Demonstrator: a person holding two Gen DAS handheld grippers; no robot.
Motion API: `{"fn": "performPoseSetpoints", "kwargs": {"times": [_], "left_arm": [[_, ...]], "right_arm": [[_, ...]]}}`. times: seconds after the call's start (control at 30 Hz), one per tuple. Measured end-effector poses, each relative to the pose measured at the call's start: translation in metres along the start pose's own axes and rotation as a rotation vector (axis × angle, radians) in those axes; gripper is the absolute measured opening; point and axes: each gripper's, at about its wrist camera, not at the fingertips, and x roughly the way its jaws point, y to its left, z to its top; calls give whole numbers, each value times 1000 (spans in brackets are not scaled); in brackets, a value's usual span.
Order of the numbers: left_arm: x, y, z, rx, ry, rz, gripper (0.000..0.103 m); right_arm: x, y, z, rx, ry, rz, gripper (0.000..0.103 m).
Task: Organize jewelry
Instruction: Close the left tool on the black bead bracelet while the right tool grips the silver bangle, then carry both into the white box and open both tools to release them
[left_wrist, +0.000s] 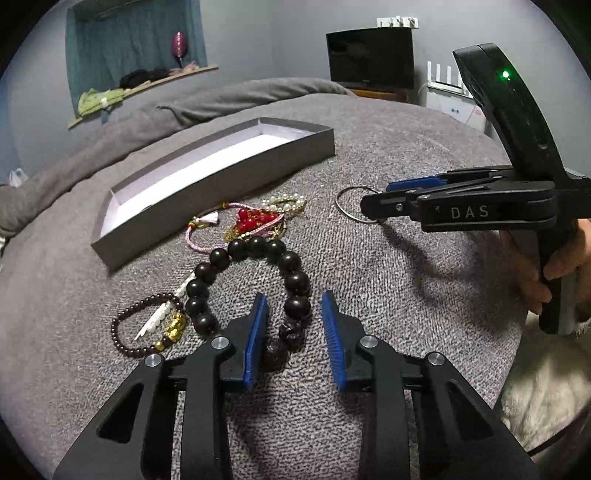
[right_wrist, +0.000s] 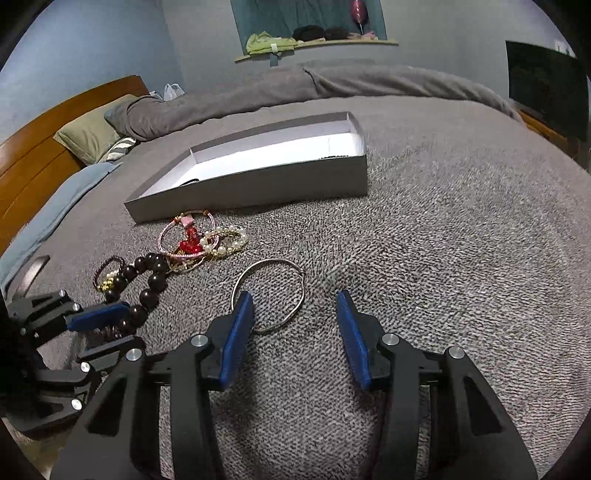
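On the grey bed (left_wrist: 406, 155), the left gripper (left_wrist: 293, 310) is straddling the dark bead bracelet (left_wrist: 255, 280), its fingers parted around the knotted end. The right gripper (right_wrist: 295, 308) is straddling the silver bangle (right_wrist: 269, 295), fingers not pressing. The grey box (right_wrist: 258, 181) is lying beyond.

Grey bedspread (right_wrist: 443, 240), olive pillow (right_wrist: 92, 129), wood headboard (right_wrist: 33, 155), dark TV (left_wrist: 371, 57), white router (left_wrist: 445, 79).

The left gripper (left_wrist: 293, 314) straddles the dark bead bracelet (left_wrist: 251, 284) on the grey blanket (left_wrist: 406, 295), pads apart.
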Motion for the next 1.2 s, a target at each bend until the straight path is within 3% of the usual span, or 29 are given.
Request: {"fn": "performPoseSetpoints", "kwargs": {"times": [0.1,0.17,0.23,0.53,0.77,1.0,1.2], "left_arm": [[3,5,3,-25,3,-18,23],[4,8,5,-39,4,-34,19],[3,7,6,-31,1,-39,15],[-22,16,23,-67,-88,-29,15],[-40,50,64,-107,-144,-26,15],[-35,106,120,-124,-177,59,15],[11,143,154,-105,-104,178,15]], "right_arm": [[4,-1,5,6,9,-15,34],[4,-4,6,18,7,-19,13],[3,-6,6,30,6,-1,6],[-25,4,14,-38,-106,-6,4],[-33,10,55,-105,-164,-14,4],[-10,6,118,-126,-172,-19,4],[39,-6,159,-107,-100,-37,4]]}}
